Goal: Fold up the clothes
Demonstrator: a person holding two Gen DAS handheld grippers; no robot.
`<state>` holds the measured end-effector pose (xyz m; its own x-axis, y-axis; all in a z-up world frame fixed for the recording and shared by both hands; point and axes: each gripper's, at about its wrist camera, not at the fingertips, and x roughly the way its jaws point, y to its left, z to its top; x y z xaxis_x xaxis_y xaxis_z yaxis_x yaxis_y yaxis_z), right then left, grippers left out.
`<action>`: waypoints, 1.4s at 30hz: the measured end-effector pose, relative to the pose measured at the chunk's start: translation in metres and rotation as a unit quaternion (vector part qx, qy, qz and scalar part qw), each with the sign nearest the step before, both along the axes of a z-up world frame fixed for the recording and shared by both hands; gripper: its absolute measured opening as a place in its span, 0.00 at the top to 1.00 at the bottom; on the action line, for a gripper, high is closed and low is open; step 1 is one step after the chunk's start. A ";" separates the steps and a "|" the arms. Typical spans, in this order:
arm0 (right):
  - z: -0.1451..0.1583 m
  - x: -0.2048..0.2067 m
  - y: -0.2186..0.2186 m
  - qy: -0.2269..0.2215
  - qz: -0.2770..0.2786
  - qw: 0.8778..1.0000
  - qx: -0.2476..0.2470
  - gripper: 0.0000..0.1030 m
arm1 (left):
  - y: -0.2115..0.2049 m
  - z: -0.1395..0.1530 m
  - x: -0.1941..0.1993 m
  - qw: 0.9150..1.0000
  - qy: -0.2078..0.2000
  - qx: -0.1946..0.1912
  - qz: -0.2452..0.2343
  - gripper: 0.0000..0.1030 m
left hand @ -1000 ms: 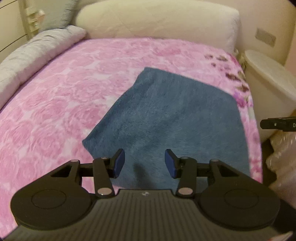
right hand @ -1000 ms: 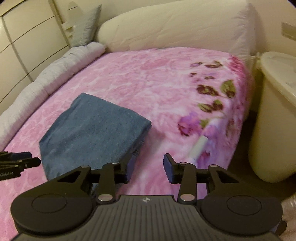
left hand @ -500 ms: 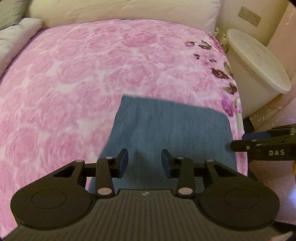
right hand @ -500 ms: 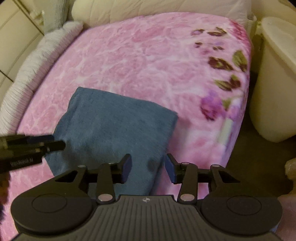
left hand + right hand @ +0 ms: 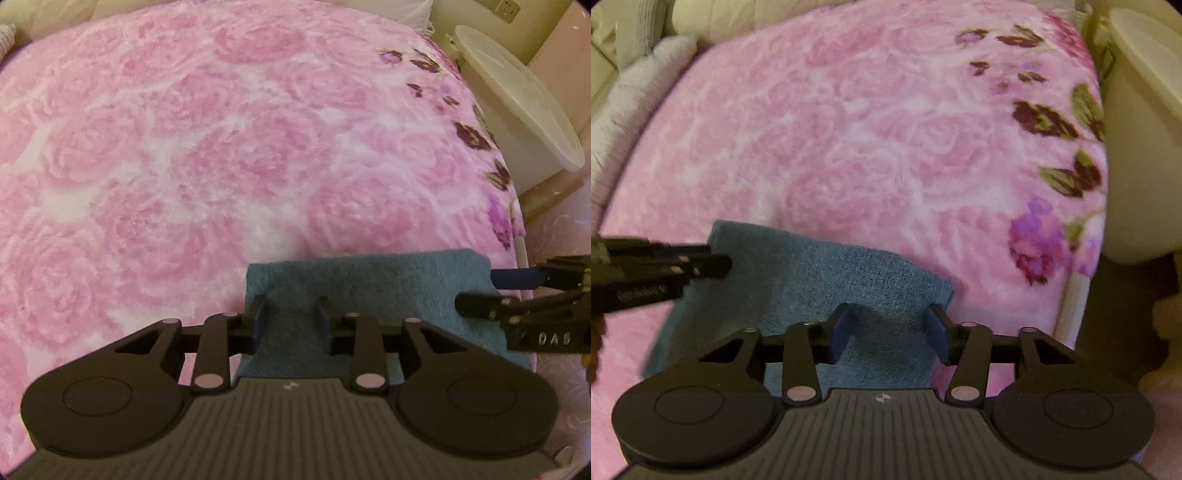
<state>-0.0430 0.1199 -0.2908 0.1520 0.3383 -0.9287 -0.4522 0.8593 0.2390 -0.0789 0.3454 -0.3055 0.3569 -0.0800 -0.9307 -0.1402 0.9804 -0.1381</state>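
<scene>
A folded blue garment [image 5: 369, 284] lies on the pink floral blanket [image 5: 221, 147] near the bed's right edge; it also shows in the right wrist view [image 5: 820, 277]. My left gripper [image 5: 291, 319] is open, low over the garment's left part, fingers pressing into the cloth. My right gripper [image 5: 889, 330] is open over the garment's right end, its fingers straddling the cloth. The right gripper [image 5: 517, 291] shows at the right of the left wrist view. The left gripper [image 5: 665, 269] shows at the left of the right wrist view.
A cream lidded bin [image 5: 517, 110] stands beside the bed on the right, also seen in the right wrist view [image 5: 1145, 110]. Pale pillows [image 5: 635, 92] lie along the bed's left side. The bed's right edge [image 5: 1078, 295] drops to a dark floor.
Both grippers have moved forward and down onto the blue garment. Its far edge now sits just past the fingertips in both views.
</scene>
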 end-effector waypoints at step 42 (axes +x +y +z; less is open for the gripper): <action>0.028 0.016 -0.089 0.095 -0.066 0.984 0.135 0.41 | 0.005 0.048 -0.227 0.889 -0.091 -0.200 0.403 0.55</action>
<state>-0.0273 0.0306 -0.2631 0.0424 0.5657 -0.8235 -0.2661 0.8009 0.5365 -0.3062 0.3507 -0.2577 0.5902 -0.0406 -0.8062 -0.7140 0.4396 -0.5449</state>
